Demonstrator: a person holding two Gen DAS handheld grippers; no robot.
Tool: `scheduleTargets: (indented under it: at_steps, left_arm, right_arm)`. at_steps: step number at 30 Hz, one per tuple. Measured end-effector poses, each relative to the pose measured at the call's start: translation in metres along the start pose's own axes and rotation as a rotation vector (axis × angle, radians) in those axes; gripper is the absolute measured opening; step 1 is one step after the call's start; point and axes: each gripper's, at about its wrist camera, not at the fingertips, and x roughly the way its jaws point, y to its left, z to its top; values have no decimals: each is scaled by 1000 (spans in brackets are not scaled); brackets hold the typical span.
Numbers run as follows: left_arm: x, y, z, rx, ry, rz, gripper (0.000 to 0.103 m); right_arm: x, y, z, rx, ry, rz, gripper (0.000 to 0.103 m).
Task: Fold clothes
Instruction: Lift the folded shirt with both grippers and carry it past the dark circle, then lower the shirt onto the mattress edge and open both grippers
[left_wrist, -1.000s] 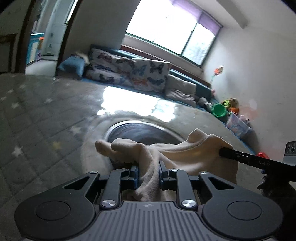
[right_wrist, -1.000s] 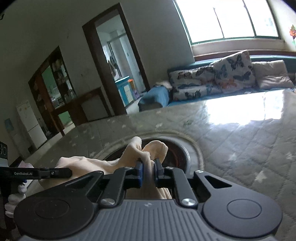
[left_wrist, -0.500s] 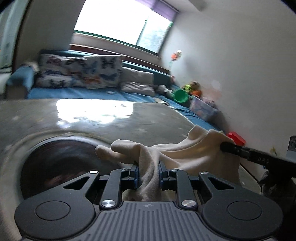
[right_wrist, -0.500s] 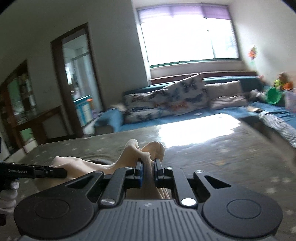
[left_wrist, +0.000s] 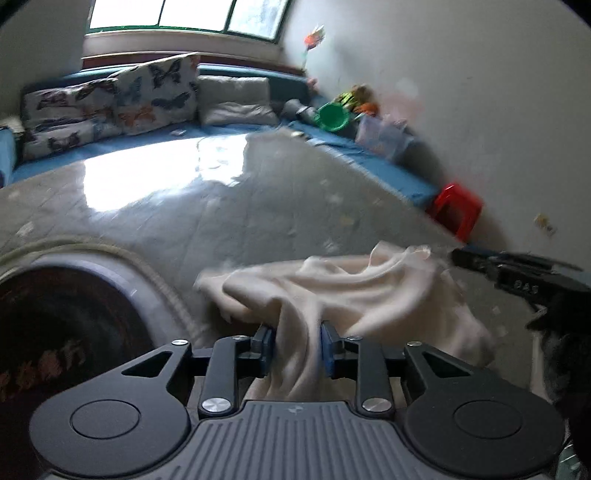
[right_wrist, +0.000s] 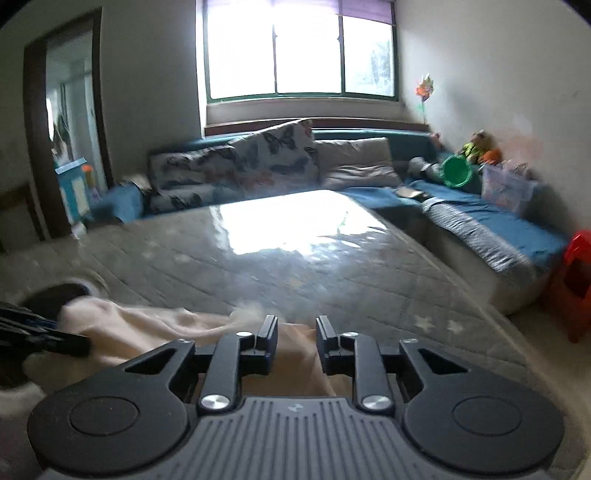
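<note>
A cream garment (left_wrist: 332, 288) lies bunched on the grey quilted mattress (left_wrist: 229, 206). My left gripper (left_wrist: 296, 345) is shut on a fold of it, low over the mattress. The right gripper shows at the right of the left wrist view (left_wrist: 517, 269), by the cloth's far edge. In the right wrist view my right gripper (right_wrist: 296, 336) stands open, with the garment (right_wrist: 147, 325) lying under and to the left of its fingers. The left gripper (right_wrist: 40, 332) shows at that view's left edge.
A round dark emblem (left_wrist: 55, 332) is set into the mattress at the left. A blue sofa with butterfly cushions (right_wrist: 258, 162) runs along the far side and right. A red stool (right_wrist: 569, 280) stands at the right. Toys and a green bucket (right_wrist: 458, 170) sit on the sofa.
My right gripper has opened and let go of the garment. Both grippers have swung to the right and come down toward the mattress, and the cloth has dropped onto it.
</note>
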Motion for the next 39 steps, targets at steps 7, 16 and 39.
scheduleTargets:
  at_steps: [7,16,39]
  left_arm:
    - [-28,12,-16,-1,-7,53,43]
    - [-85,31,-38,2,-40,122,47]
    - [-237,147,-170,-290,-91,435,50]
  right_arm:
    - [2,24,-13,-42,-7,42,43]
    - [19,71,-30,-98,50,140,44]
    - [86,103,10,-65,131,172,11]
